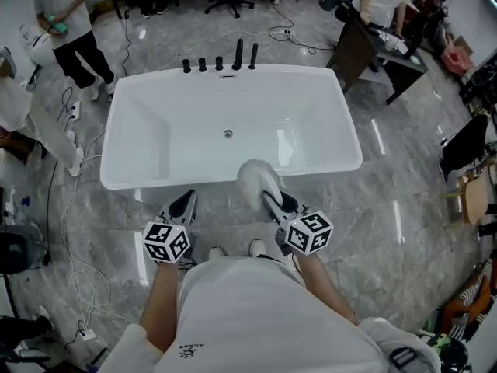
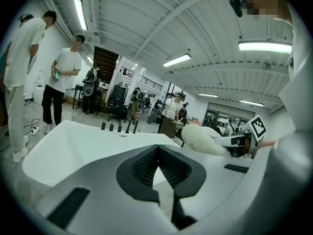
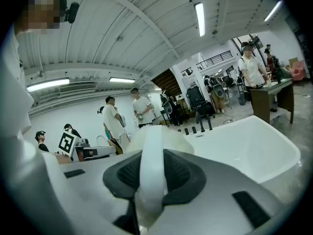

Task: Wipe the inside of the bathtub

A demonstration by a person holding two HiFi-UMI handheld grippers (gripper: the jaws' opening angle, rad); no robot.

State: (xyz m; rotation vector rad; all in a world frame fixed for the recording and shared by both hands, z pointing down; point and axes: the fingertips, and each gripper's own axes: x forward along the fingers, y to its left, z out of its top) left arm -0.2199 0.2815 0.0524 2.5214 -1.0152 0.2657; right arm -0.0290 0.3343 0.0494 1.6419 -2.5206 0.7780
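- Nearest is the person's white shirt (image 1: 264, 317), with both forearms stretched forward over the grey floor (image 1: 388, 231). The shoe tips (image 1: 256, 248) show just before the tub.
- The left gripper (image 1: 185, 205) hangs above the floor, just beside the near rim and outside the tub. In its own view the fingers (image 2: 142, 168) meet at the tips and nothing is between them.
- The right gripper (image 1: 273, 201) is a little more forward. Its fingers (image 3: 178, 173) are pressed together on a white cloth (image 3: 150, 165), which runs as a strip up between them.
- The fluffy end of the cloth (image 1: 253, 179) shows over the near rim, right of the middle. I cannot tell if it touches the rim.
- The bathtub (image 1: 140, 142) is white and rectangular and stands directly on the floor, its long side across in front of the person. The inside is bare, with a small drain (image 1: 228, 134) in the bottom near the far wall. Nothing stands between the grippers and the inside.
- Five black taps (image 1: 219, 63) stand in a row on the far rim.
- White cables (image 1: 70, 263) lie on the floor left of the tub.
- Beyond the left corner stands a person in white shirt and black trousers (image 1: 66, 22).
- Beyond the right corner is a dark table (image 1: 380, 49), close to the tub corner, and another person (image 1: 384, 2) bends over it.
- Farthest, a black office chair (image 1: 229, 2) stands behind the taps.
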